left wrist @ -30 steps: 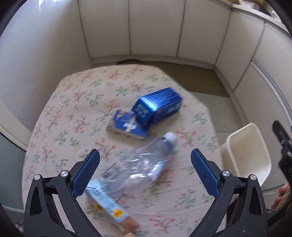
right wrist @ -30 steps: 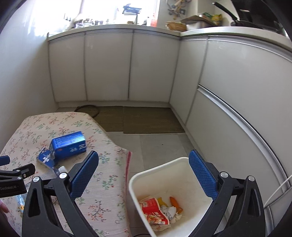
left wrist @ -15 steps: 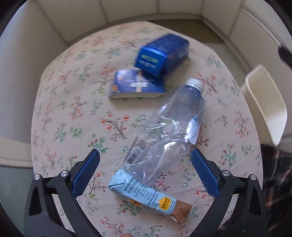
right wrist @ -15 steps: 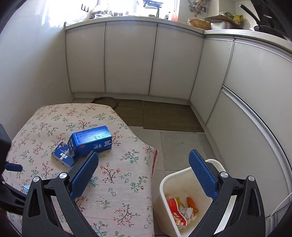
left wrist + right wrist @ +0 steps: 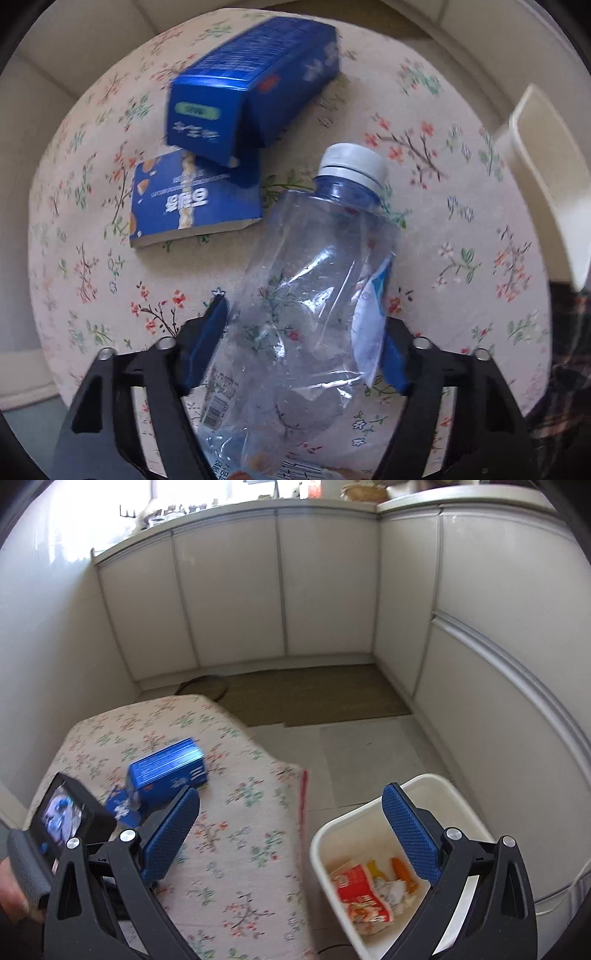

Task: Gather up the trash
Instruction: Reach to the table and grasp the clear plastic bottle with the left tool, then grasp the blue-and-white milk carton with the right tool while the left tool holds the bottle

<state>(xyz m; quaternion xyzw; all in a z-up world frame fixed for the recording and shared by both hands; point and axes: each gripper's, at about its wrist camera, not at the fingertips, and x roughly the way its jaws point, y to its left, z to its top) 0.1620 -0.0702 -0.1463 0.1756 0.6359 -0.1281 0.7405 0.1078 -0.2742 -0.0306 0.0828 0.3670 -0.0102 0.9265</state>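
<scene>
White kitchen cabinets [image 5: 325,590] ring a floral-cloth bench [image 5: 461,206]. Left gripper [image 5: 295,350] points straight down w/ a crushed clear bottle [image 5: 314,295] between its fingers; jaws have just been closing, pads at the bottle's sides. Blue box [image 5: 255,85] & flat blue packet [image 5: 192,203] lie just beyond. Right gripper [image 5: 291,834] fingers wide, nothing held, above bench edge & white bin [image 5: 332,834] holding wrappers.

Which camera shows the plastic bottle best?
The left wrist view: the crumpled plastic bottle fills the frame, capped, lying between the left gripper fingers. The right wrist view shows none of it.
</scene>
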